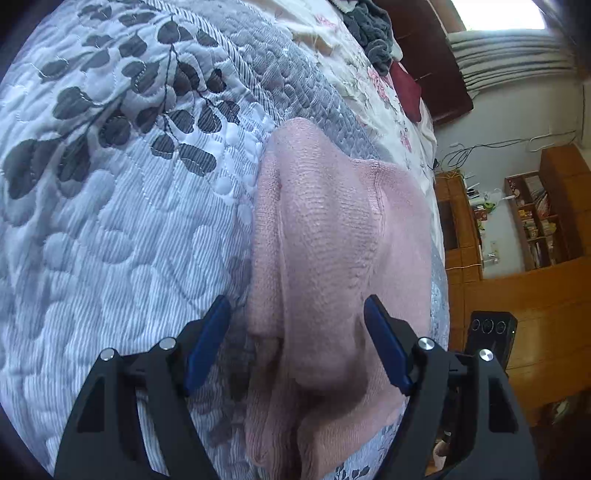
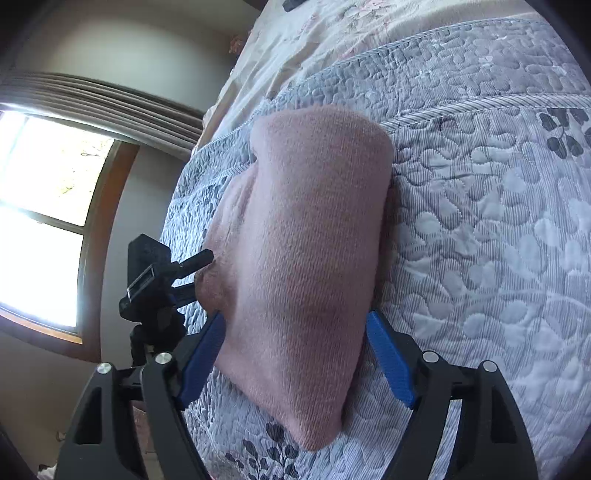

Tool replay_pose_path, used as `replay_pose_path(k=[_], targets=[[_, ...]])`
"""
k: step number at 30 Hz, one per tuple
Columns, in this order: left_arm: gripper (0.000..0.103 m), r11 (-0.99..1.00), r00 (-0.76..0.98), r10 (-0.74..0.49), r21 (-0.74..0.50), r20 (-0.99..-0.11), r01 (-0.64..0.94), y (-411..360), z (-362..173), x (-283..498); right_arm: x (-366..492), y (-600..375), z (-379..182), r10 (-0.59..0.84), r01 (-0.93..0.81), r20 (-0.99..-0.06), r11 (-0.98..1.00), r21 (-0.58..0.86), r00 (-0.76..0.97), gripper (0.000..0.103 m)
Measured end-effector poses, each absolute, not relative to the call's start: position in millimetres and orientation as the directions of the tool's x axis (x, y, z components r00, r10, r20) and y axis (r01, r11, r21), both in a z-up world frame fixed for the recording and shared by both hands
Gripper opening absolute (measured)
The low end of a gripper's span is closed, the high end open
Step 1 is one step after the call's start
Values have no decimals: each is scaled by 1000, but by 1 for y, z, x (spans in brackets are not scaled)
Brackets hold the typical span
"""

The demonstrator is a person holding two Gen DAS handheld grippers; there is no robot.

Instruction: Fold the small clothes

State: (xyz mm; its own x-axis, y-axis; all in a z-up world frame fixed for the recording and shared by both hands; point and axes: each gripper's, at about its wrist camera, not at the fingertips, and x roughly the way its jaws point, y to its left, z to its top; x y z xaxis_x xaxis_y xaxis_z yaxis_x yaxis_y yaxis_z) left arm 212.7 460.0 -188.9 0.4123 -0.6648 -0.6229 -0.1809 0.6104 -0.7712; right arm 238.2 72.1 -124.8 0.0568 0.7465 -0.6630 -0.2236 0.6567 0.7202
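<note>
While both pairs of tongs stand spread wide with nothing clamped, a pink knitted garment (image 1: 325, 251) lies between their blue pads. From the left wrist view, the left gripper (image 1: 297, 332) hovers over the near end of the garment, its fingers (image 1: 207, 343) apart on either side of a raised hump of cloth, and I cannot tell whether the pads touch the knit. From the right wrist view, the right gripper (image 2: 295, 347) straddles the folded bundle (image 2: 306, 258) the same way, one pad at each long side, gripping nothing. At the left side of that view the tip of the left gripper (image 2: 199, 260) shows, reaching in to the garment's edge.

The garment rests folded on a grey-and-white quilted bedspread (image 1: 122, 236) stitched with dark leaf patterns, lying near the bedspread's side edge. Beyond the quilt's far edge a cream floral sheet (image 1: 373, 81) covers the bed, with a dark grey cloth (image 1: 373, 33) heaped on it by the headboard. A window (image 2: 40, 206) with pleated curtains lights the room, and wooden shelving (image 1: 535, 218) stands past the bed's side.
</note>
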Motion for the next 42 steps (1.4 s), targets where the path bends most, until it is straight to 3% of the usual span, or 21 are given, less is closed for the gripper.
replay_pose_path(k=[6,11,13,14,15,18,20,33,38,42], targets=[[75,586,373,-722,-802,-583,-119,444,-205,240,259,82,-150,754,-189,-657,649,737,29,83],[76,618,308,-743,-786,-594,-23,414,-205,256,269,92,-173,805,-119,-592,590,799,18,93],[70,605,306,-757,-796,-578,-8,410,-206,255,271,97,-181,818,-95,-575,573,814,16,93],[57,592,306,-766,-806,-566,-9,409,-207,254,271,97,-182,823,-93,-568,568,818,25,91],[54,563,306,-784,-826,-540,-17,409,-210,253,270,97,-181,828,-94,-560,561,823,34,83],[49,532,336,-796,-847,-503,-5,405,-208,246,263,88,-174,843,-105,-535,538,837,53,63],[47,489,354,-816,-872,-458,0,399,-202,239,257,79,-167,850,-106,-524,527,843,58,60],[46,396,302,-889,-909,-344,130,271,-130,147,154,-39,-85,834,-168,-545,551,817,86,59],[46,407,266,-892,-906,-366,115,229,-133,114,118,-76,-91,819,-130,-567,574,808,91,60],[46,469,229,-868,-879,-440,89,214,-152,97,100,-87,-118,802,-68,-589,596,800,97,60]])
